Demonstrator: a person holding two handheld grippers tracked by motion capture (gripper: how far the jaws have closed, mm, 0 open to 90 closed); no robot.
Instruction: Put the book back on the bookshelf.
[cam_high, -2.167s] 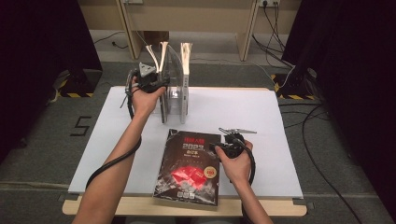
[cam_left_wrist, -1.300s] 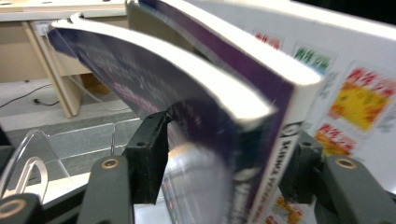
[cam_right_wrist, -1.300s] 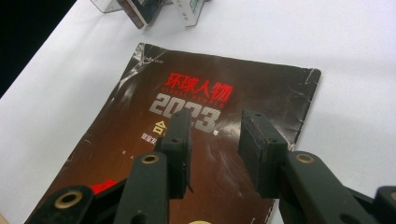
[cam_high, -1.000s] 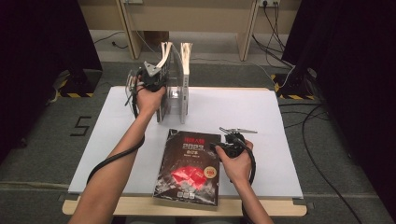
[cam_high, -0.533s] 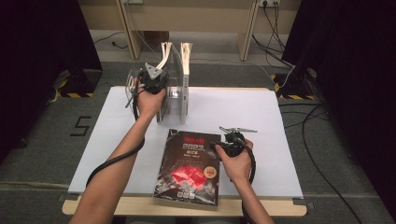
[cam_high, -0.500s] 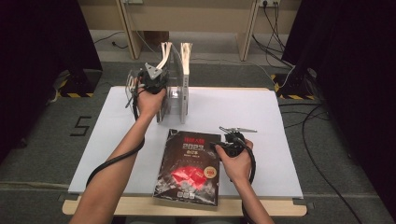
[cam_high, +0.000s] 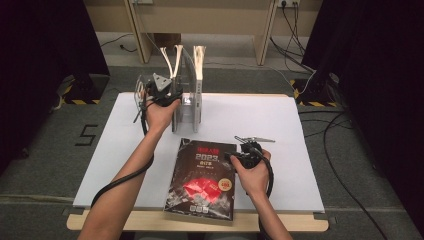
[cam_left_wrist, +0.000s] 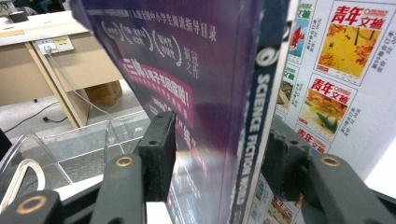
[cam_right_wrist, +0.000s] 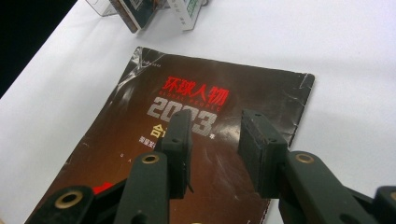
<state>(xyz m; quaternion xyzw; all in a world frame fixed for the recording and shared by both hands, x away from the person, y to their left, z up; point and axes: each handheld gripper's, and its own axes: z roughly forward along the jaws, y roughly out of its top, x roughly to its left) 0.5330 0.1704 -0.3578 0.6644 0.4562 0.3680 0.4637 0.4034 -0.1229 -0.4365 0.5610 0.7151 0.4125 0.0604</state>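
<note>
Looks like shelving in progress: a purple magazine (cam_left_wrist: 219, 93) stands upright in the clear rack (cam_high: 187, 107) at the far left of the desk (cam_high: 300, 130). The left hand-held gripper (cam_high: 161, 92) has just been opened, with the magazine's spine sitting between the jaws but no longer pinched. For a clean release, it's best backed straight off so the magazine isn't tipped. The right hand-held gripper (cam_right_wrist: 215, 140) is held open, hovering over the dark 2023 magazine (cam_high: 204, 177) lying flat near the front edge. The spine lettering can be read in the left gripper view; from the high view the whole layout is seen.
</note>
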